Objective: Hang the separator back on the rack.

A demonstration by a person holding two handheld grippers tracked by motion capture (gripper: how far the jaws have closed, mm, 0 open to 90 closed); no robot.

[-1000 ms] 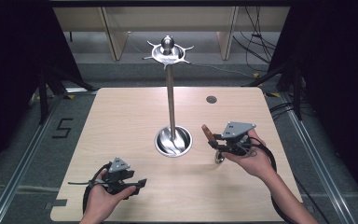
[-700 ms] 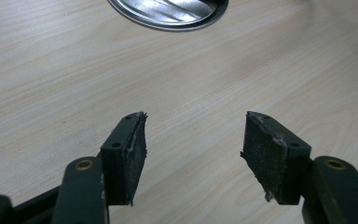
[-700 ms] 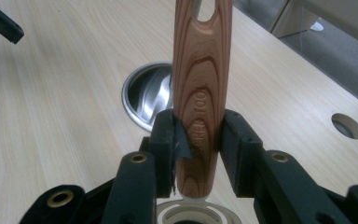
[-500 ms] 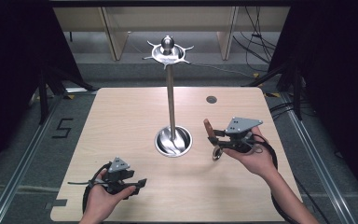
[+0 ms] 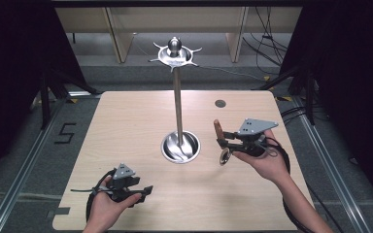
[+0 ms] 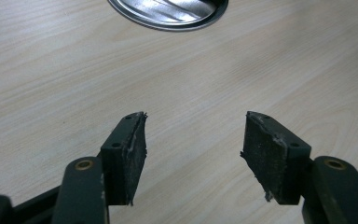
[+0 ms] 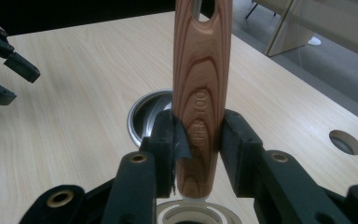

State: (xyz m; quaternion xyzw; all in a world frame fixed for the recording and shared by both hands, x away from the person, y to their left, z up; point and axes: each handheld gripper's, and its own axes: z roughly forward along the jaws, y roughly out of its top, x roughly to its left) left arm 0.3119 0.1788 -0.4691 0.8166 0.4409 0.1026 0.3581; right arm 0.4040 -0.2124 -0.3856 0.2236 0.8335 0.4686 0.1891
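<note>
A utensil with a wooden handle (image 5: 217, 127) (image 7: 201, 70) stands upright, and a metal ring end (image 5: 224, 157) hangs below it. My right gripper (image 5: 222, 142) (image 7: 199, 140) is shut on the handle's lower part, just right of the metal stand. The stand has a round base dish (image 5: 180, 146) (image 7: 144, 114) (image 6: 168, 9), a thin pole (image 5: 177, 97) and a hooked top (image 5: 175, 51). At the table's front left, my left gripper (image 5: 145, 190) (image 6: 193, 149) is held low over the wood, open with nothing between its jaws. It also appears far off in the right gripper view (image 7: 9, 70).
The light wooden table (image 5: 126, 126) has a small round hole (image 5: 220, 103) (image 7: 345, 141) at its back right. Black curtains flank both sides. Cables lie on the floor to the right (image 5: 291, 114), and wooden furniture legs stand behind the table.
My right gripper has risen a little and drifted right with the utensil, whose handle now stands more upright. The left gripper has stayed put.
</note>
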